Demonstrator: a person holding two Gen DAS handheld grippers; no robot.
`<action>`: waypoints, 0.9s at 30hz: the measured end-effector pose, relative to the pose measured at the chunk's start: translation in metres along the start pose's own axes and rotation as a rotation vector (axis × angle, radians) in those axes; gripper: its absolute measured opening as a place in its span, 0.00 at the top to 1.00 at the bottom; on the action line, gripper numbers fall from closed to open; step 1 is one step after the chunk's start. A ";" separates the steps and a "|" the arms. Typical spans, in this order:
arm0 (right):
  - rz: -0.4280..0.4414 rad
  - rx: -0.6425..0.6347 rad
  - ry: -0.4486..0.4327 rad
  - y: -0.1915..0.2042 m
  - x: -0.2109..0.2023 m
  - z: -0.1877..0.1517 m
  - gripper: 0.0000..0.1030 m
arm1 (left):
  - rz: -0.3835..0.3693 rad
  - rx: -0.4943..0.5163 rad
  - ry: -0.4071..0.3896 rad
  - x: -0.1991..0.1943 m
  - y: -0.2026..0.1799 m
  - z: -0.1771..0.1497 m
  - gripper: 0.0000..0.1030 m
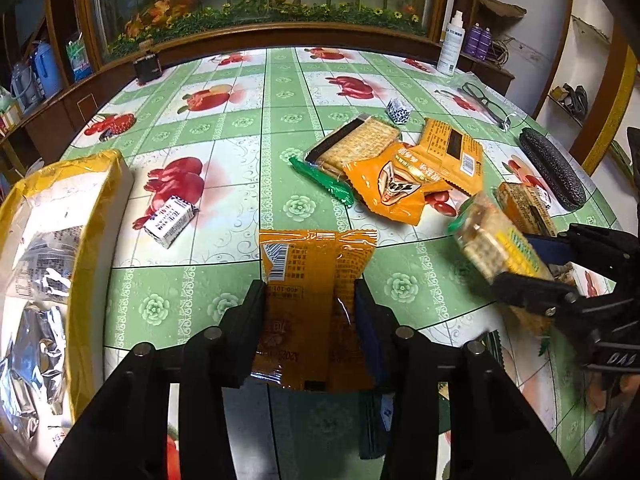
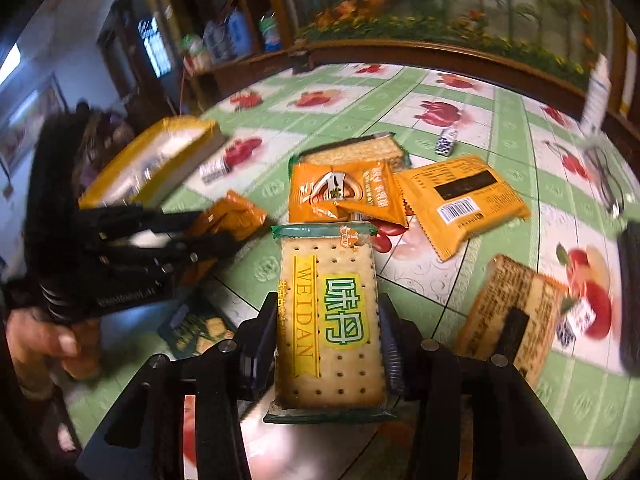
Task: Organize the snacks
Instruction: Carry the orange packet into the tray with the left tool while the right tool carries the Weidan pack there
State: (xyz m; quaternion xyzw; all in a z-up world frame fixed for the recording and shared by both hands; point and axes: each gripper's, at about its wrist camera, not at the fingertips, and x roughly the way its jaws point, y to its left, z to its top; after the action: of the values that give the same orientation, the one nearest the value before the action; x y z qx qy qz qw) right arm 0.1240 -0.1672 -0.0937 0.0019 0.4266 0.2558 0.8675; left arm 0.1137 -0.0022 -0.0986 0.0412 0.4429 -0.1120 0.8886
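- Fruit-print tablecloth (image 1: 240, 128) carries scattered snacks ahead of both tools.
- Left gripper (image 1: 310, 304) tilts down, pinching an orange packet (image 1: 312, 280) between its pads.
- Right gripper (image 2: 328, 332) tilts down, clamping a cracker pack (image 2: 332, 320) lengthwise.

The tablecloth (image 1: 240, 128) looks like smooth, slightly shiny plastic sheeting printed with fruit and green squares. The orange packet (image 1: 316, 280) is glossy, crinkled plastic film with bright glare along its folds. The cracker pack (image 2: 332, 312) is clear, shiny wrap with green sealed ends, showing dry, matt, pitted crackers inside. The box (image 1: 60, 216) is white card edged with glossy yellow tape, and crumpled silver foil bags lie in it. Both grippers (image 1: 310, 300) (image 2: 328, 332) are matt black plastic with small bright metal pins. The glasses case (image 1: 554, 168) has a dark, pebbled, rough skin. The cabinet ledge (image 1: 280, 36) behind is polished brown wood.
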 end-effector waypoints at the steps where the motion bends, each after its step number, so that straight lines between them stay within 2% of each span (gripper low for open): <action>1: 0.009 0.020 -0.015 -0.001 -0.005 -0.001 0.53 | 0.003 0.000 -0.005 -0.003 0.000 0.000 0.61; 11: 0.034 0.064 -0.093 0.017 -0.039 -0.002 0.54 | 0.065 -0.045 -0.047 -0.035 0.011 -0.007 0.61; 27: 0.106 -0.024 -0.122 0.089 -0.036 0.011 0.54 | 0.203 -0.145 -0.151 -0.097 0.063 -0.027 0.61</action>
State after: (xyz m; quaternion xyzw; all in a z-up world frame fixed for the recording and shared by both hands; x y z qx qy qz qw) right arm 0.0741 -0.1035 -0.0405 0.0298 0.3693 0.3059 0.8770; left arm 0.0512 0.0791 -0.0393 0.0128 0.3752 0.0079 0.9268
